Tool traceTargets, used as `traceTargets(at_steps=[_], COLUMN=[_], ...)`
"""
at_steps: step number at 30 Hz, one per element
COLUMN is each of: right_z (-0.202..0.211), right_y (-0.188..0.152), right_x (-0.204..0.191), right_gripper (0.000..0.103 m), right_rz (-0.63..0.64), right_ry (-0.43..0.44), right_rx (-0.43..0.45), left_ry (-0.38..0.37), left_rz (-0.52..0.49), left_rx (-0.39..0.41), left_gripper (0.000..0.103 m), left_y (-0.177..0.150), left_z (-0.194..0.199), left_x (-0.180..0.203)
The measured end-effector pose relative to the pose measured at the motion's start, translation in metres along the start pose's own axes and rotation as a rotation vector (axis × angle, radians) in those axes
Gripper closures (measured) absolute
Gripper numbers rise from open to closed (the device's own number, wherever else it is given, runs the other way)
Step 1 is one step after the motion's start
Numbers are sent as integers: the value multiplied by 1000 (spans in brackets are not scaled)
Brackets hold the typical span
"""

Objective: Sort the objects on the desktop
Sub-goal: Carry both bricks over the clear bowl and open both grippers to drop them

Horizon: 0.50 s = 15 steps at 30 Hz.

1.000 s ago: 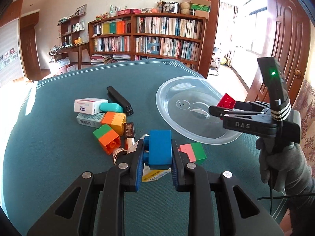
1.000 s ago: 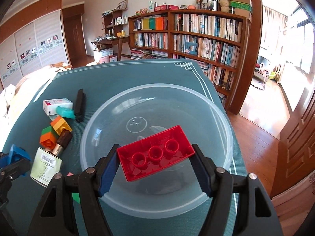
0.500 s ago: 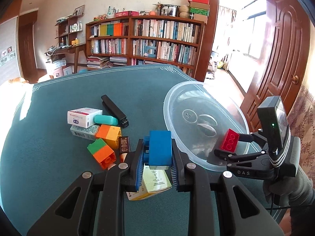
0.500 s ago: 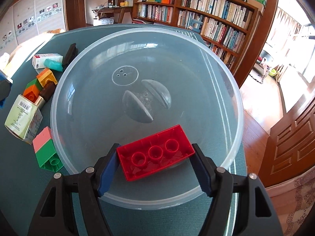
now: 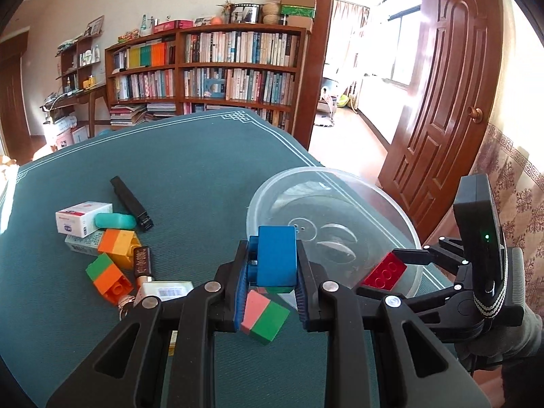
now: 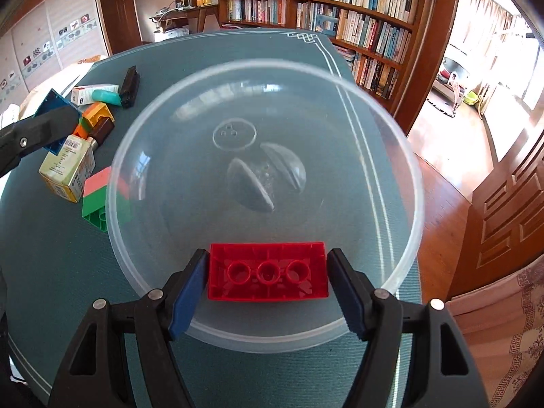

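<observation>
My left gripper [image 5: 272,265] is shut on a blue brick [image 5: 276,259], held above the table just left of the clear plastic bowl [image 5: 404,227]. My right gripper [image 6: 268,272] is shut on a red brick [image 6: 268,272], low inside the near rim of the bowl [image 6: 408,156]. The red brick also shows in the left wrist view [image 5: 384,272]. A pink and green brick [image 5: 265,316] lies on the teal table under my left gripper and beside the bowl [image 6: 97,200].
Left of the bowl lie orange and green bricks [image 5: 108,277], an orange and yellow brick [image 5: 119,244], a white box [image 5: 83,217], a teal eraser [image 5: 115,221], a black stapler [image 5: 131,202] and a small carton [image 6: 68,168]. The table edge and a wooden door [image 5: 442,102] are at right.
My right gripper has lowered the red brick into the near side of the bowl. My left gripper has carried the blue brick right, toward the bowl.
</observation>
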State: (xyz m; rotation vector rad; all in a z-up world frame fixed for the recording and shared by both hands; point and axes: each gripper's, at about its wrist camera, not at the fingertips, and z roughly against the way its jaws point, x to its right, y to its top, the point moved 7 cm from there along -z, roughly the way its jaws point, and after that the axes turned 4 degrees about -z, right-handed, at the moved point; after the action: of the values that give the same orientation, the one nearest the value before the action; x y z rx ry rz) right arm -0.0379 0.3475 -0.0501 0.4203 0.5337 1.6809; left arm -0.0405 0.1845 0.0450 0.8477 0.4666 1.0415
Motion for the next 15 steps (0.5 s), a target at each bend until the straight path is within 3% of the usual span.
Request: traceTargets(at_steps=[3,11,12,14,15], right_z=[8,27,30,33,34], right_y=[4,19,20,23,23], right_x=[4,15,15,14,13], right_gripper=[23,22,22,22,22], right_rz=[-39,-134,-140,-148,-153], right_ry=[25,38,36,34,36], right_rx=[27,175,192,217,226], left_ry=[-50,-233,-250,-274,-272], left_rz=[-20,16,23,35,41], left_rx=[3,-54,-61,-78,-80], left_gripper=[77,75,72,49,46], left_y=[7,11,10,6,5], left_z=[-5,-34,-38,-42,-43], left_x=[13,46,49,51,51])
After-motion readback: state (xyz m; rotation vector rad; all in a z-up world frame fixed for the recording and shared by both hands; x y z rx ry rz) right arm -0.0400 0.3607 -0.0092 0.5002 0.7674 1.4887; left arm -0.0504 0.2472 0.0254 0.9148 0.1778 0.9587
